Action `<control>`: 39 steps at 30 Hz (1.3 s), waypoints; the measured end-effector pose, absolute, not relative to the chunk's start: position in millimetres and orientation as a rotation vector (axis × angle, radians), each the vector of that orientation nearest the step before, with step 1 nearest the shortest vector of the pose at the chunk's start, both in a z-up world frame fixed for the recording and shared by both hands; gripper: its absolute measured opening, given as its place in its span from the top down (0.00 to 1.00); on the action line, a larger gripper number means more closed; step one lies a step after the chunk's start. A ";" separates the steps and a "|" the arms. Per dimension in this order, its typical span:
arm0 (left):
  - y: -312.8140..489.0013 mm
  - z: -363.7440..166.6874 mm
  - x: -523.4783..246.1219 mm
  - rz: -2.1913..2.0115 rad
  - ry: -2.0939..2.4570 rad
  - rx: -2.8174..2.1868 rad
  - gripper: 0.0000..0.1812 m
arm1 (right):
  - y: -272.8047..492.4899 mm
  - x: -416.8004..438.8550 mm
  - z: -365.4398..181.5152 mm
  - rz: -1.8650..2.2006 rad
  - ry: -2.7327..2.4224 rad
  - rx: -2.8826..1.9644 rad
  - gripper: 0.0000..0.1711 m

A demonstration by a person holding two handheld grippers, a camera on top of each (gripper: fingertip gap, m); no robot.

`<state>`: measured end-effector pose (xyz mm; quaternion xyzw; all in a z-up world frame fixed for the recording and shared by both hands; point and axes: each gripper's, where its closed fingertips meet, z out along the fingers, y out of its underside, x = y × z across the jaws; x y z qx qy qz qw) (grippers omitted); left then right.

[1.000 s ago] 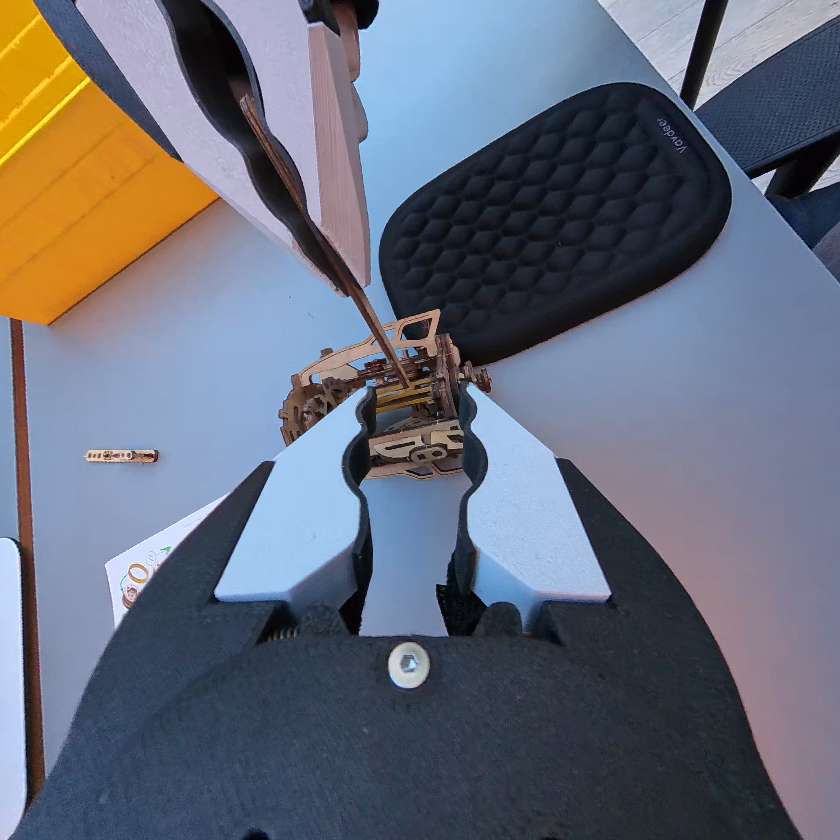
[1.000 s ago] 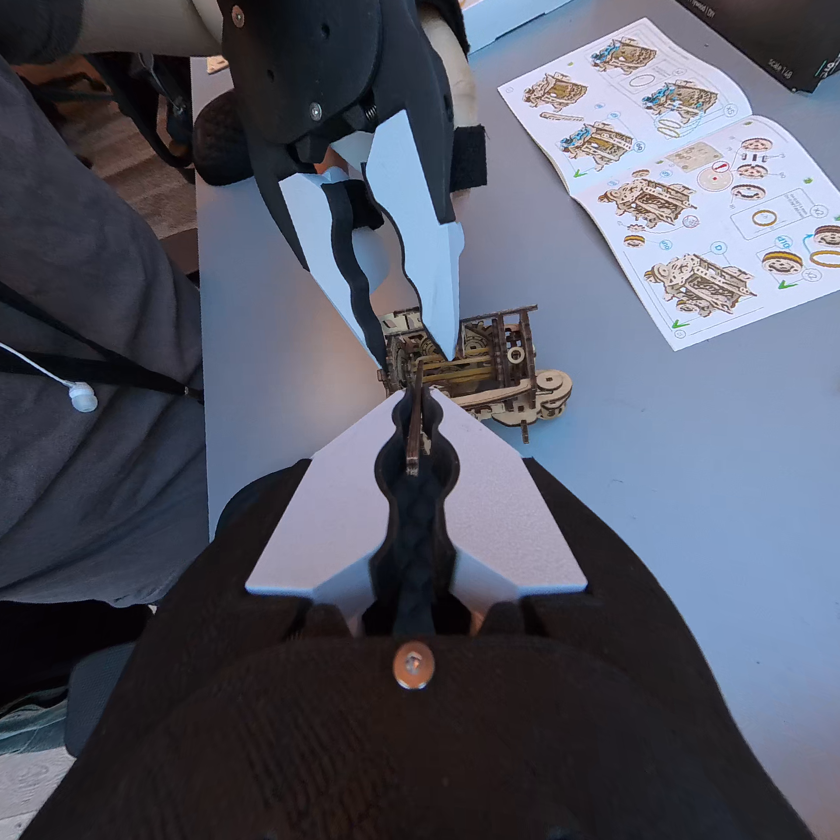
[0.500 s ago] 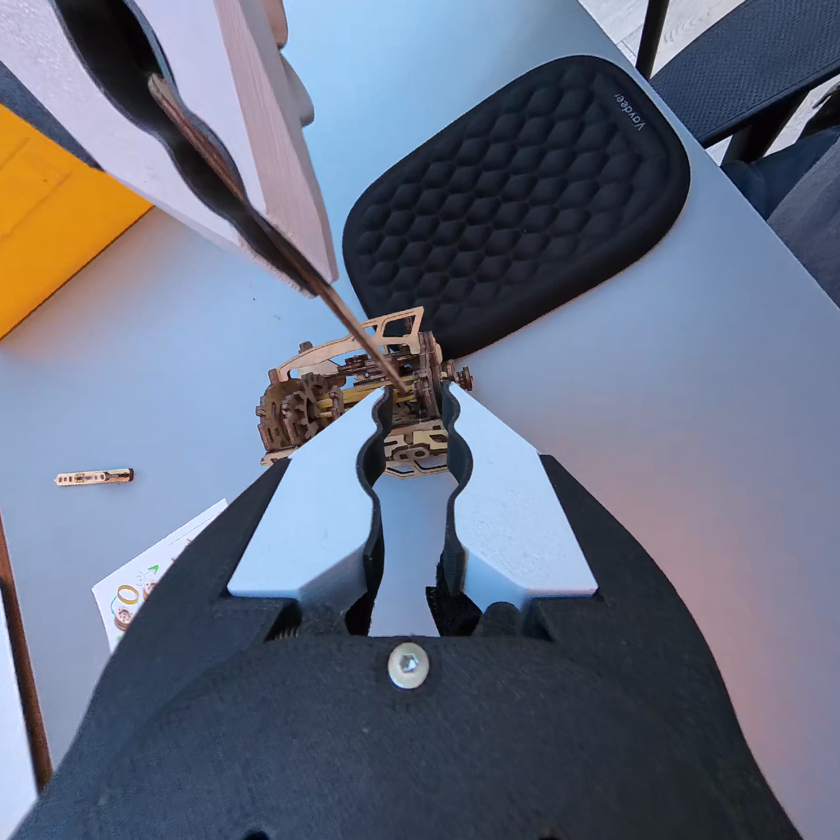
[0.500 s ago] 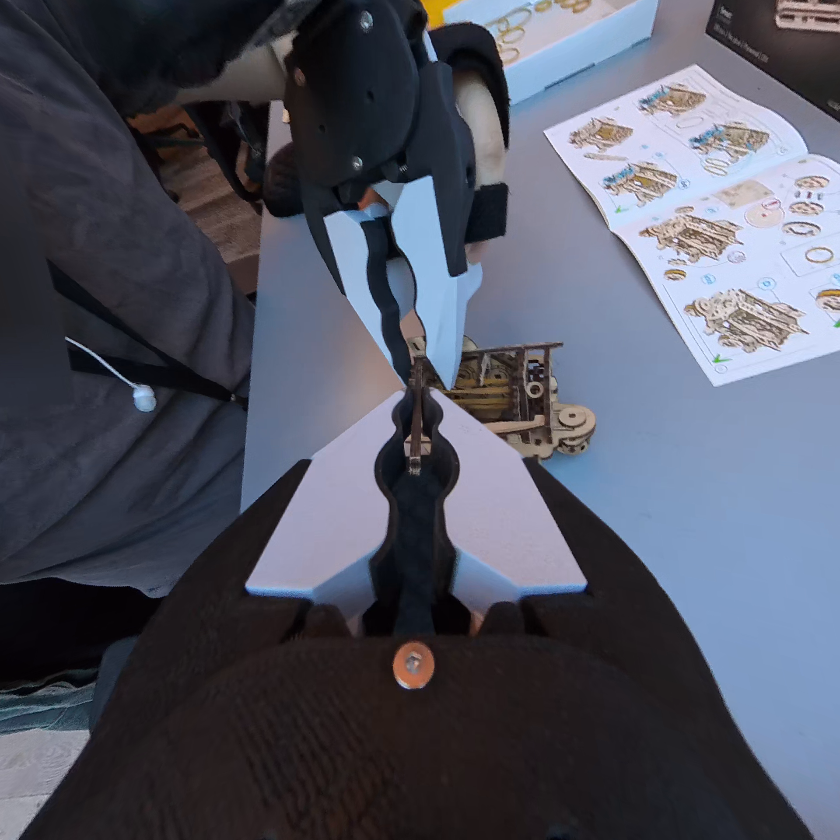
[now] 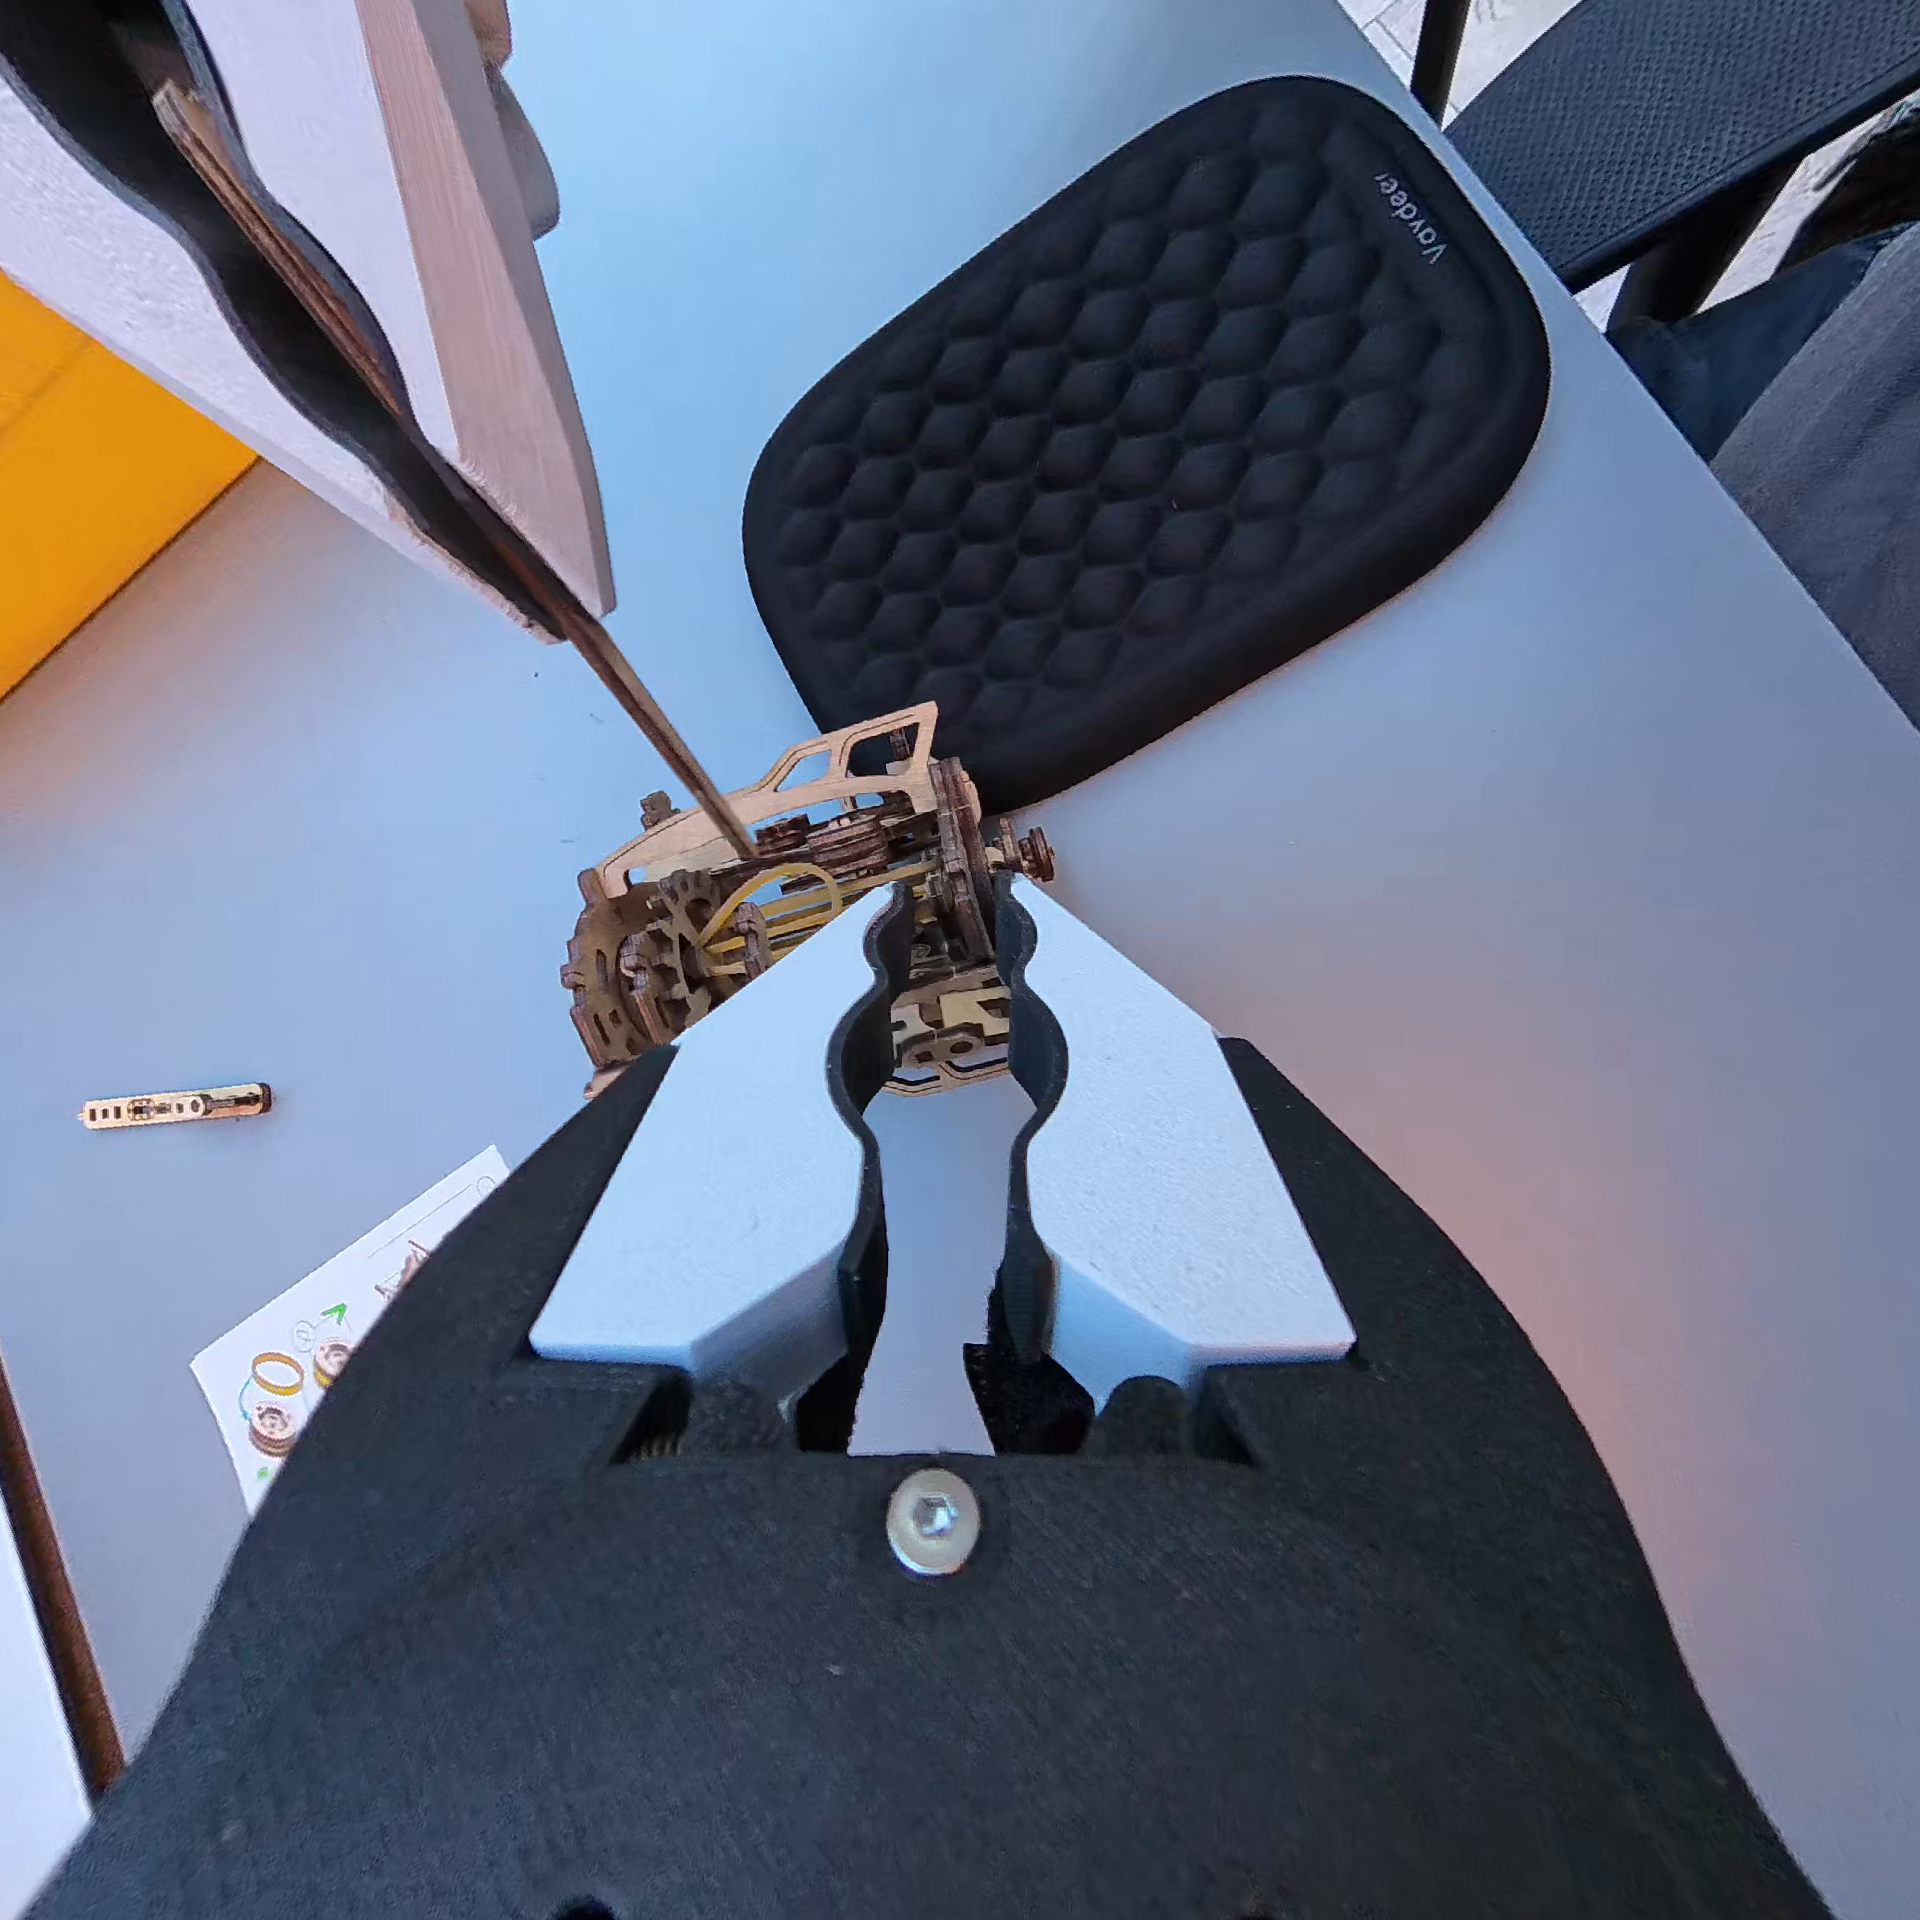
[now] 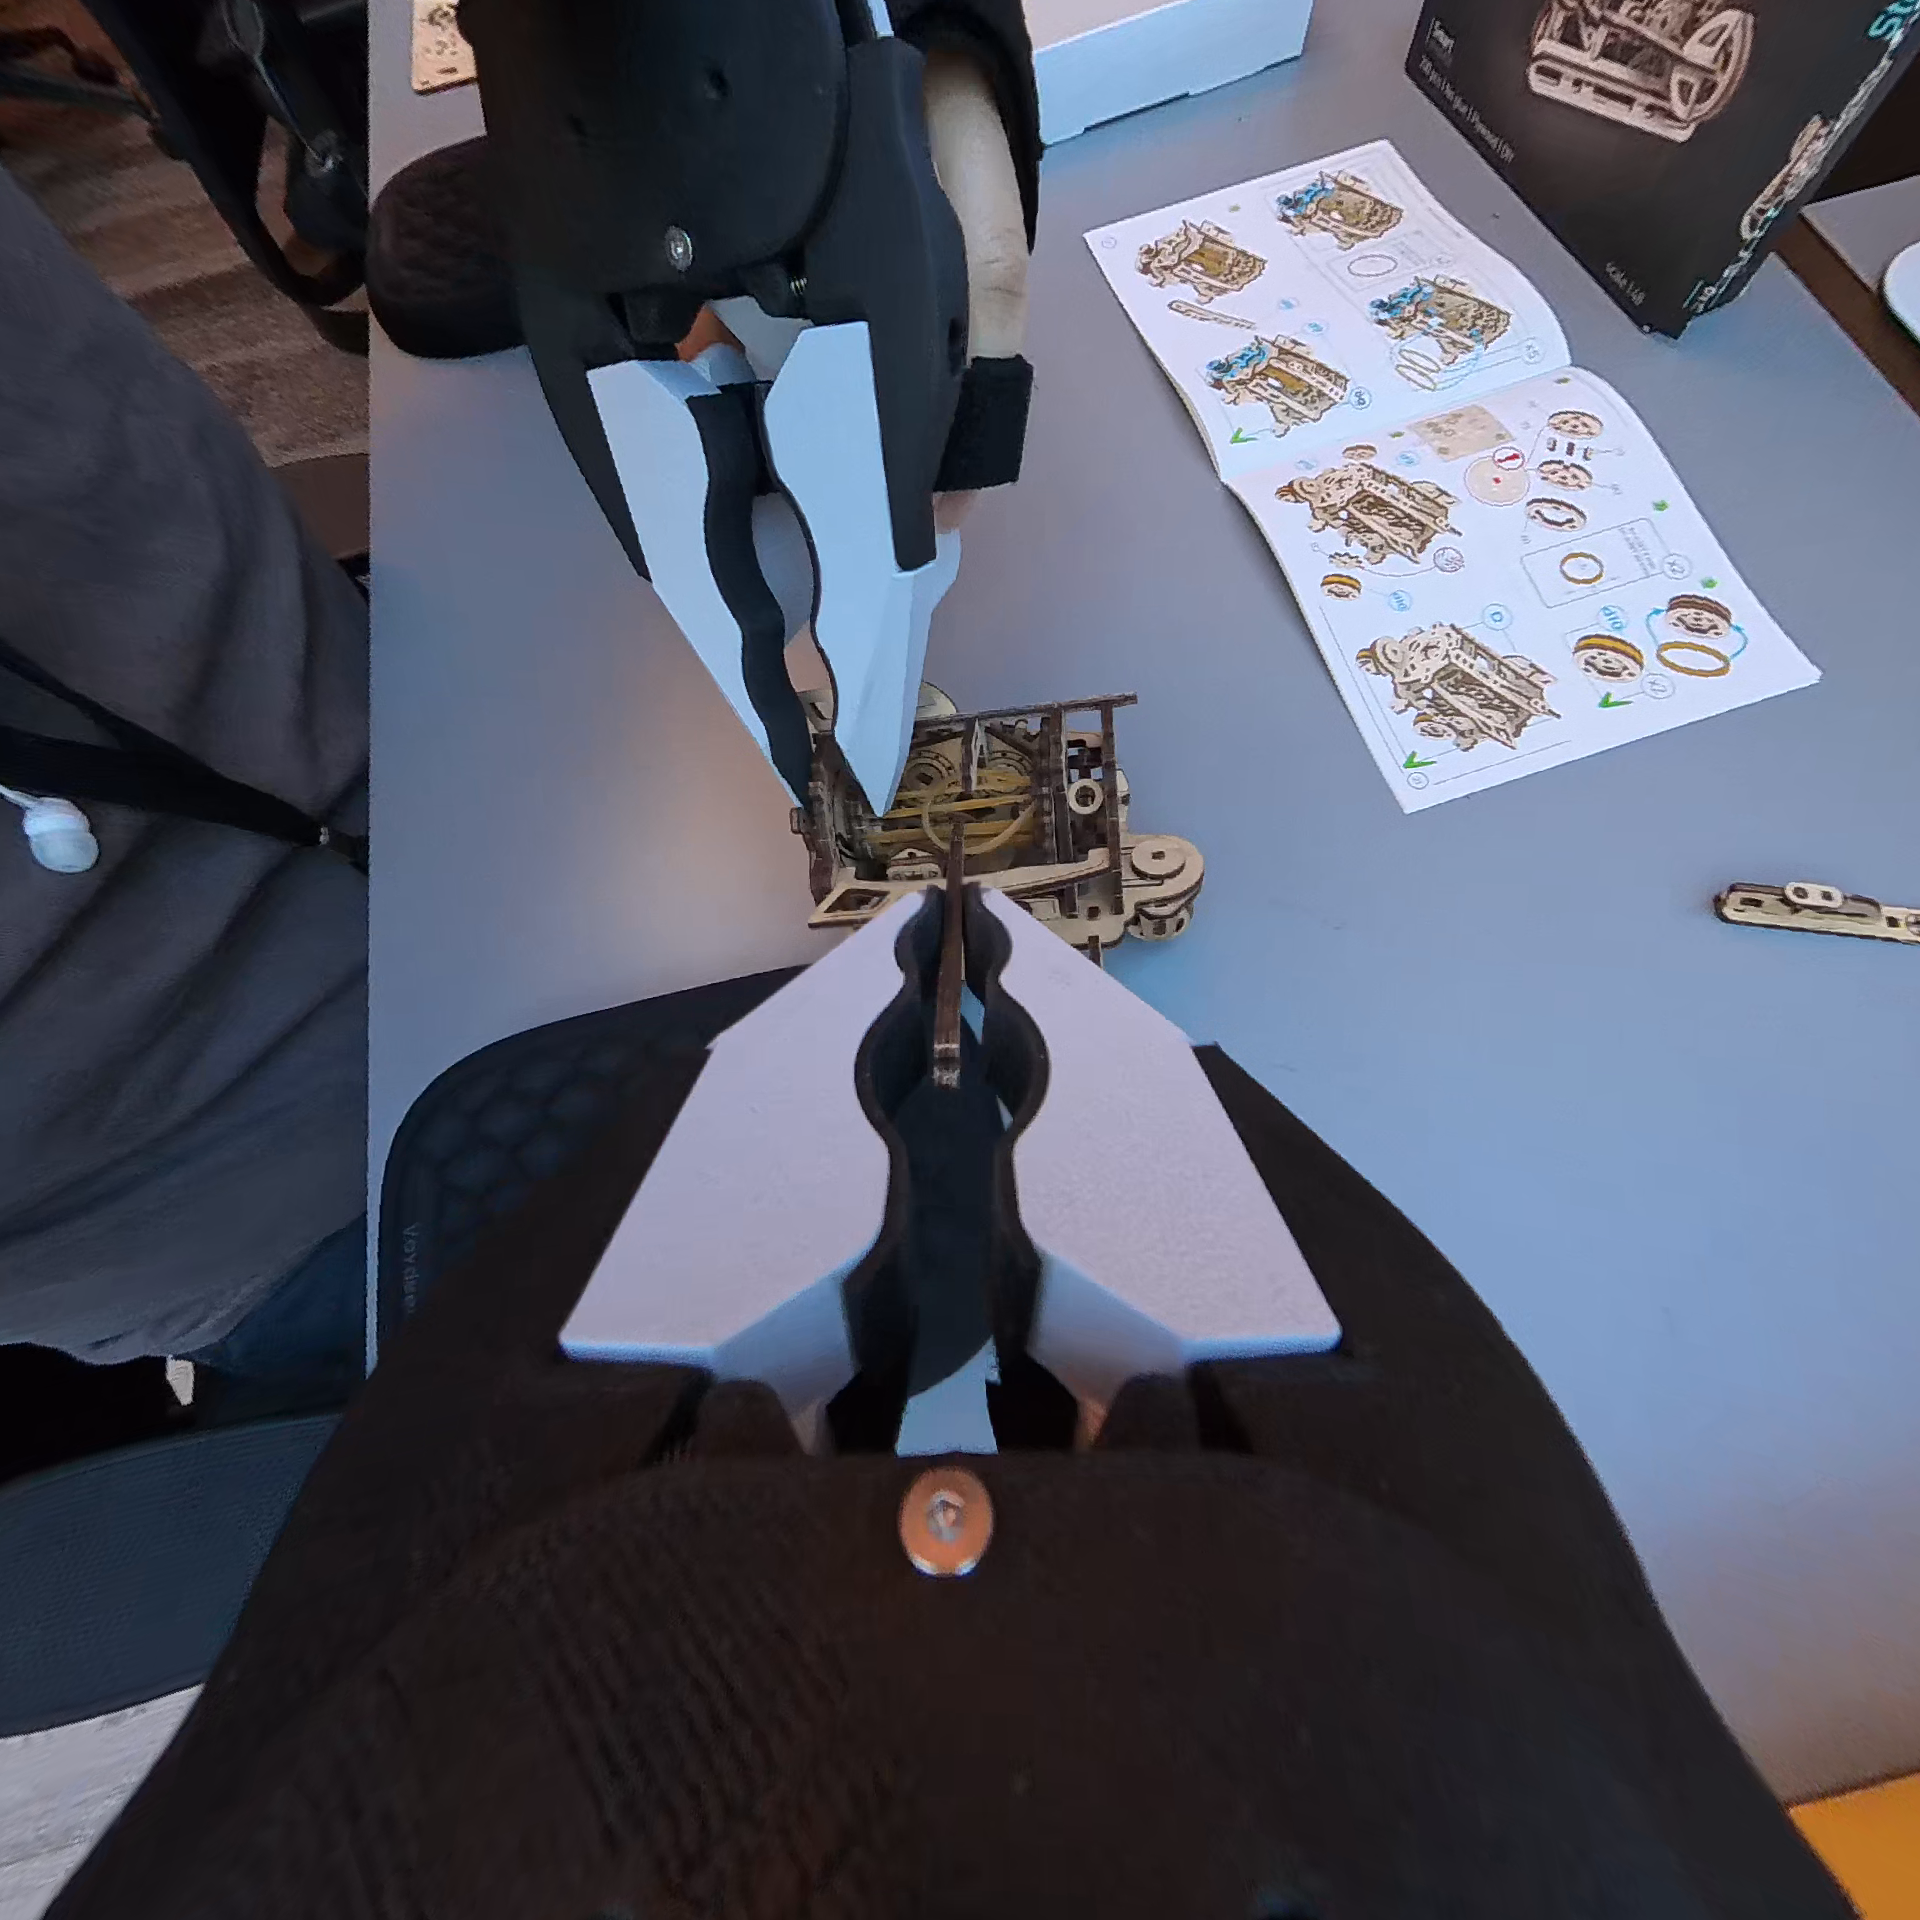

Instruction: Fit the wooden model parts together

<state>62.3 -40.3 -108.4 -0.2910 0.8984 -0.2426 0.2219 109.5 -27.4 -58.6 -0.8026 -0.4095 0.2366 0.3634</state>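
Model (image 5: 831, 904): laser-cut plywood car frame, openwork side panel, toothed gears, yellow rubber bands inside; centre of both views, resting on grey matte table (image 5: 1455, 1039).

Strip (image 6: 948, 987): thin flat plywood piece, dark burnt edges; clamped edge-on in right gripper (image 6: 948, 914), tip reaching into model's top among the bands.

Right gripper: white wedge fingers with wavy black pads, closed tight on strip; in left wrist view enters from upper left, angled down toward centre.

Left gripper (image 5: 940, 914): same build, jaws narrowly apart, tips pinching model's end wall; in right wrist view descends steeply from top centre, held by a hand (image 6: 977, 208) in black strap.

Pad (image 5: 1143, 436): black, rounded, honeycomb-quilted; upper right of left wrist view, just behind model.

Booklet (image 6: 1455, 468): white open pages; upper right of right wrist view.

Spare part (image 5: 177, 1107): small slotted wooden bar; left edge, well apart from model.

Box (image 6: 1662, 135): dark carton, top right corner.
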 end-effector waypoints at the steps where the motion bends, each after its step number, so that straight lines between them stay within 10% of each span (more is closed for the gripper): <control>1: -39.8 -108.4 62.4 -0.670 2.480 -0.804 0.93 | -27.2 108.1 -59.4 0.619 -1.050 -2.067 1.00; 39: -44.0 -106.0 66.4 -0.650 2.386 -0.694 0.85 | -35.1 86.3 -70.9 1.030 -1.284 -2.202 1.00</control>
